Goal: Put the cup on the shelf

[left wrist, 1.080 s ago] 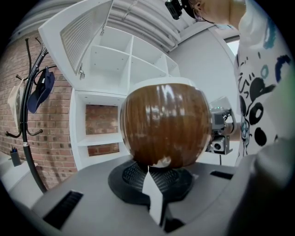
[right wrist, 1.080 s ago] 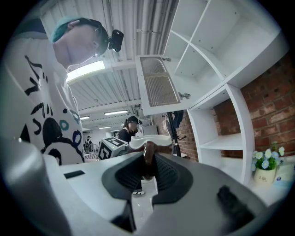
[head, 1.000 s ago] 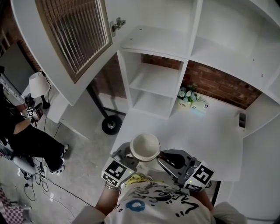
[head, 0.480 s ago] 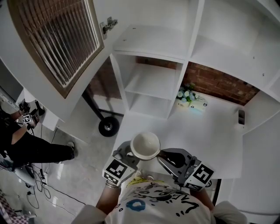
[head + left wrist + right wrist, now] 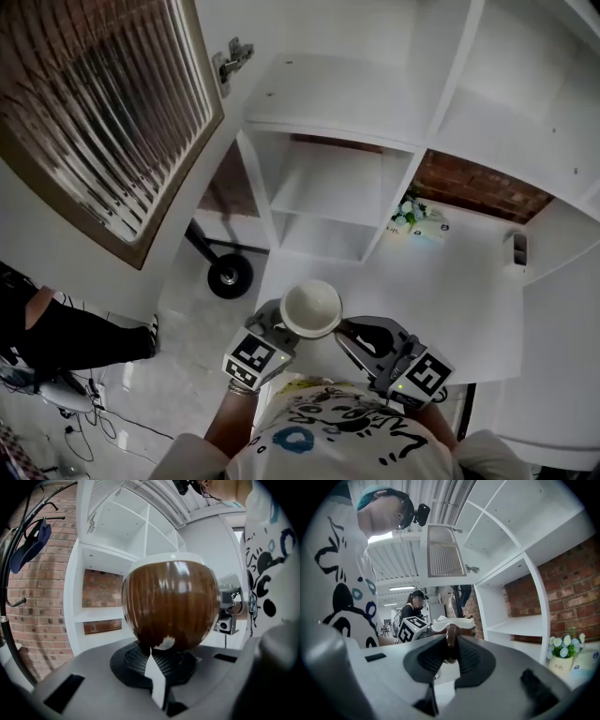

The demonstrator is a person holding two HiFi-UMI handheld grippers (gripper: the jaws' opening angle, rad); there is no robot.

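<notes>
The cup (image 5: 311, 307), white inside and glossy brown outside, is held up in front of my chest over the near edge of the white table (image 5: 450, 300). My left gripper (image 5: 281, 328) is shut on its lower left side; in the left gripper view the brown cup (image 5: 171, 604) fills the middle, sitting in the pads of the left gripper (image 5: 157, 656). My right gripper (image 5: 342, 330) is shut on the cup's brown handle, which shows between its pads (image 5: 451, 651), with the cup (image 5: 452, 624) just beyond. The white shelf unit (image 5: 328, 192) stands open ahead.
A cabinet door (image 5: 103, 141) with a slatted panel hangs open at upper left. A small flower pot (image 5: 405, 214) and a tissue box (image 5: 431, 225) sit by the brick wall at the table's back. A person's legs (image 5: 56, 328) show at far left.
The view has swung so the slatted door looms larger at the left. Cup and both grippers hold the same grip and sit slightly higher. The person at left has moved mostly out of sight.
</notes>
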